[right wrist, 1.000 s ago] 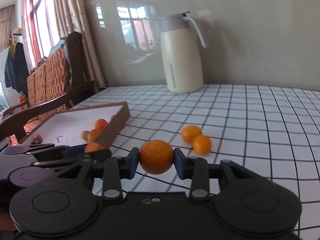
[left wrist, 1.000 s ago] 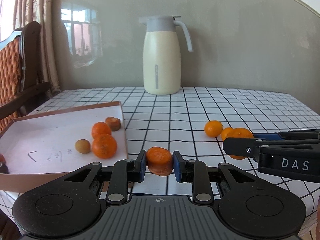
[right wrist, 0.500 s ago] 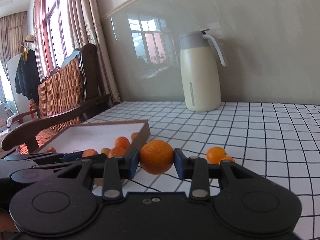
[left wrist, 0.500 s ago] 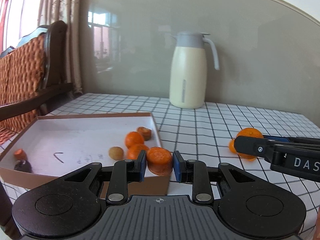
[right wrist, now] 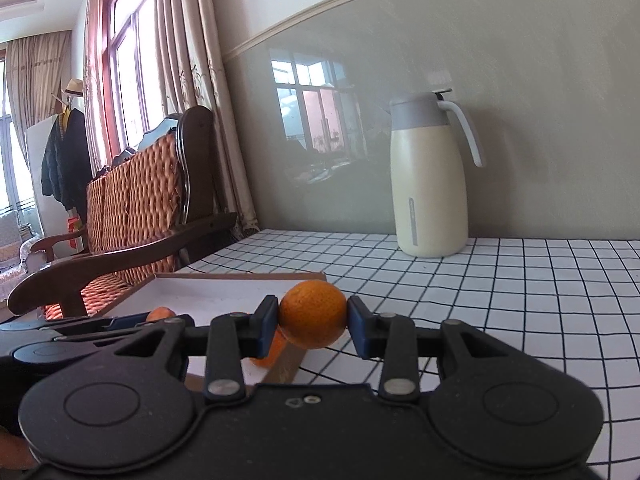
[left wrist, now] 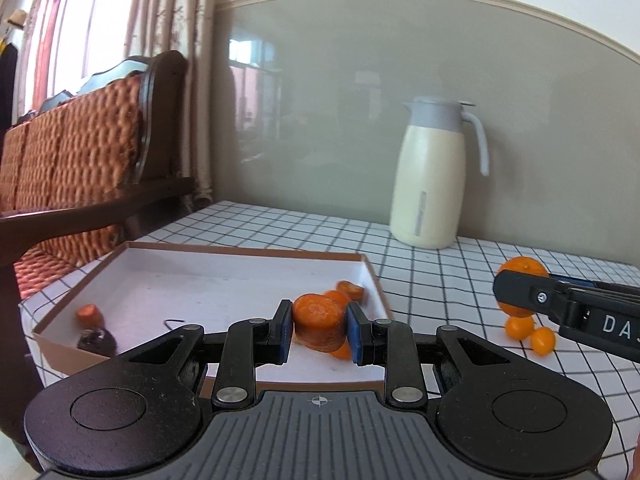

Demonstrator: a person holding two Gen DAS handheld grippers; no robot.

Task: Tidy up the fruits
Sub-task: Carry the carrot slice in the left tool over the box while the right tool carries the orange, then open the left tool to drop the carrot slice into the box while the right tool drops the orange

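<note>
My left gripper is shut on a flattish orange mandarin and holds it above the near right part of the shallow white box. Several fruits lie in the box behind it, among them a small orange one and one at the left end. My right gripper is shut on a round orange, held in the air just right of the box's right wall. In the left wrist view that orange shows above two small oranges on the cloth.
A cream thermos jug stands at the back of the checked tablecloth. A wooden sofa with woven orange cushions stands to the left of the table. A dark small object lies in the box's near left corner.
Both grippers have lifted and swung left with their fruit. The left one now hangs over the box instead of over the cloth; the right one has come up beside the box.
</note>
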